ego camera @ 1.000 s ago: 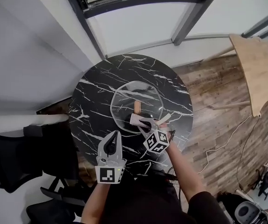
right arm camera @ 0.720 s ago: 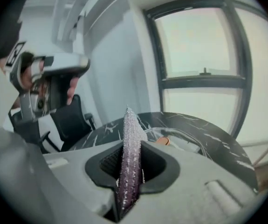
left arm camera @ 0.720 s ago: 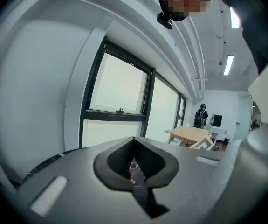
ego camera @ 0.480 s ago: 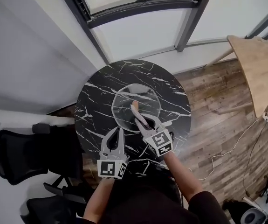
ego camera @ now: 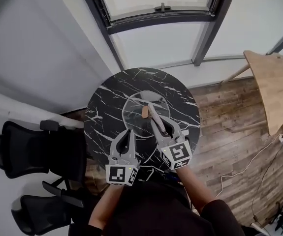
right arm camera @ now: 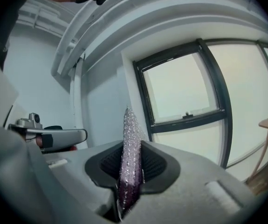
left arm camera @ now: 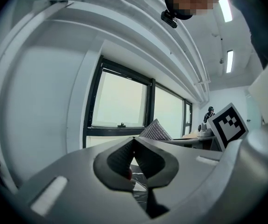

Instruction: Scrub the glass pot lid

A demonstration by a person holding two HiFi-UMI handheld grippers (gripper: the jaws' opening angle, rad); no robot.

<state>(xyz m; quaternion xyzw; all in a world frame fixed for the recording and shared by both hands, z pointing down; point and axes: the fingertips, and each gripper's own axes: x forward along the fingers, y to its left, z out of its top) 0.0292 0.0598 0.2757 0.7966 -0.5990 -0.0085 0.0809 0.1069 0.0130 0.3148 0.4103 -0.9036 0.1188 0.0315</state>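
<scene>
The glass pot lid [ego camera: 137,113] lies flat on the round black marble table [ego camera: 102,107], with a tan wooden knob [ego camera: 145,112] at its middle. My right gripper [ego camera: 153,111] reaches over the lid beside the knob, shut on a glittery purple-silver scrub sponge [right arm camera: 128,149] that stands edge-on between its pads. Whether the sponge touches the glass, I cannot tell. My left gripper [ego camera: 130,132] hangs over the table at the lid's near edge, shut and empty [left arm camera: 134,143]. The sponge [left arm camera: 155,130] shows behind its tips. Both gripper views point at the window, so neither shows the lid.
Black office chairs [ego camera: 28,151] stand left of the table. A light wooden table [ego camera: 274,87] is at the right, over plank flooring [ego camera: 230,127] with a cable. A white wall and dark-framed window [ego camera: 161,6] lie beyond.
My right gripper has carried the sponge from the lid's near edge toward the knob. The left gripper has edged closer to the lid. The head view has shifted too.
</scene>
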